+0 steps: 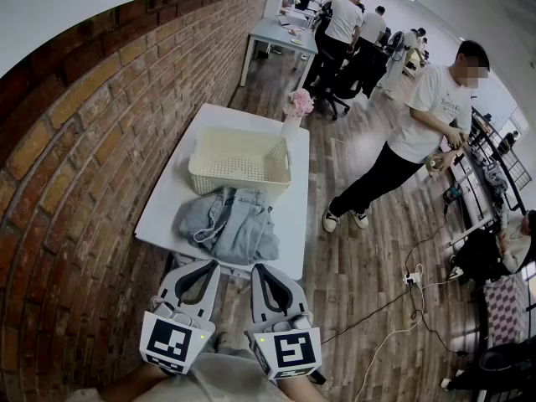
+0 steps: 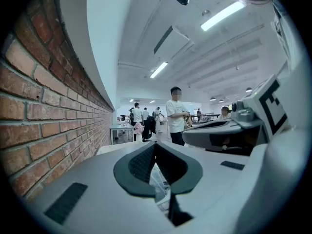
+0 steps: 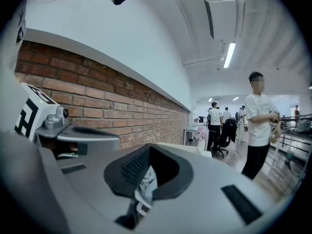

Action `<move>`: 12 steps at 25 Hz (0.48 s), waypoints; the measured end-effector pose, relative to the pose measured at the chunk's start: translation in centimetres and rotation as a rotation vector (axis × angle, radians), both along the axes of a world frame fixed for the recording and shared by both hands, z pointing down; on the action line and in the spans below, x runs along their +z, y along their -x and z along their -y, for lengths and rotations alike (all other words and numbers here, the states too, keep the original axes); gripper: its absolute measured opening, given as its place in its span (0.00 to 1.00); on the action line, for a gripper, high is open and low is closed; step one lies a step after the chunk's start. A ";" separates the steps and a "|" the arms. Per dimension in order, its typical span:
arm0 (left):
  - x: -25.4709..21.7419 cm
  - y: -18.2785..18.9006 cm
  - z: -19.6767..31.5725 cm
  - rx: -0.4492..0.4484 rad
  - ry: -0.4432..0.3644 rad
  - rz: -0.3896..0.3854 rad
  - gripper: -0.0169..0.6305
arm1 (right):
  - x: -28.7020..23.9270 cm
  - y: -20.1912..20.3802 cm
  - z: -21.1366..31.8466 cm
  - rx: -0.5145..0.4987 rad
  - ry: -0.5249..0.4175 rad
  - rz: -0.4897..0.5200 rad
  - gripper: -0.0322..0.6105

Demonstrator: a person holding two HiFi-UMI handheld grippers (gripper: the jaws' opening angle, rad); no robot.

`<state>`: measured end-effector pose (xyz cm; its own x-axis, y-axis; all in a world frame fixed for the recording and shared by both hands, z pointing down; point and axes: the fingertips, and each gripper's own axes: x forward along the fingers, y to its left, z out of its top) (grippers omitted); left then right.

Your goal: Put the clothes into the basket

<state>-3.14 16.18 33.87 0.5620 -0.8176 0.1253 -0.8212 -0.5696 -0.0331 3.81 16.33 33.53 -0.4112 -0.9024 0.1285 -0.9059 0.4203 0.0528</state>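
Left gripper (image 1: 205,268) and right gripper (image 1: 260,270) are both clenched on nothing, so I'd open wide before grabbing the clothes (image 1: 230,224) at 12 o'clock, basket (image 1: 203,172) just beyond.

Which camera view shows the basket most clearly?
The head view: the whole empty basket stands on the table, just beyond the clothes. Both gripper views look almost level, and at most a pale edge shows there, not clearly the basket.
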 end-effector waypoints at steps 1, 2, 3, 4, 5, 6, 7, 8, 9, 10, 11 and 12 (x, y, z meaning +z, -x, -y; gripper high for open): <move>0.1 0.0 0.0 0.000 0.000 0.001 0.04 | 0.1 -0.1 0.0 -0.001 0.002 -0.003 0.06; 0.1 -0.1 0.0 0.000 0.000 0.003 0.04 | 0.1 -0.1 -0.1 -0.001 0.003 -0.006 0.06; 0.1 -0.2 0.0 -0.001 -0.002 0.005 0.04 | 0.2 -0.2 -0.1 0.000 0.003 -0.007 0.06; 0.2 -0.2 0.0 -0.001 -0.005 0.007 0.04 | 0.3 -0.3 -0.2 0.001 0.004 -0.007 0.06; 0.2 -0.3 0.0 -0.001 -0.007 0.009 0.04 | 0.4 -0.4 -0.2 0.004 0.006 -0.008 0.06; 0.2 -0.3 0.0 -0.001 -0.010 0.011 0.04 | 0.4 -0.5 -0.3 0.007 0.013 -0.010 0.06; 0.2 -0.3 0.0 -0.001 -0.011 0.012 0.04 | 0.4 -0.6 -0.3 0.015 0.026 -0.015 0.06; 0.2 -0.4 0.0 -0.001 -0.011 0.012 0.04 | 0.4 -0.8 -0.2 0.026 0.036 -0.018 0.06; 0.3 -0.5 0.0 -0.001 -0.008 0.012 0.04 | 0.3 -0.9 -0.2 0.033 0.035 -0.018 0.06; 0.3 -0.5 -0.1 -0.001 -0.005 0.011 0.04 | 0.2 -1.0 -0.1 0.035 0.027 -0.015 0.06; 0.3 -0.6 -0.1 -0.002 -0.003 0.010 0.04 | 0.2 -1.0 -0.1 0.034 0.020 -0.013 0.06; 0.2 -0.7 -0.1 -0.002 0.000 0.008 0.04 | 0.3 -1.0 -0.2 0.027 0.016 -0.010 0.06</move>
<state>-2.43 16.28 34.12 0.5592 -0.8189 0.1297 -0.8222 -0.5678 -0.0400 4.85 16.48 33.81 -0.3852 -0.9112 0.1465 -0.9165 0.3963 0.0552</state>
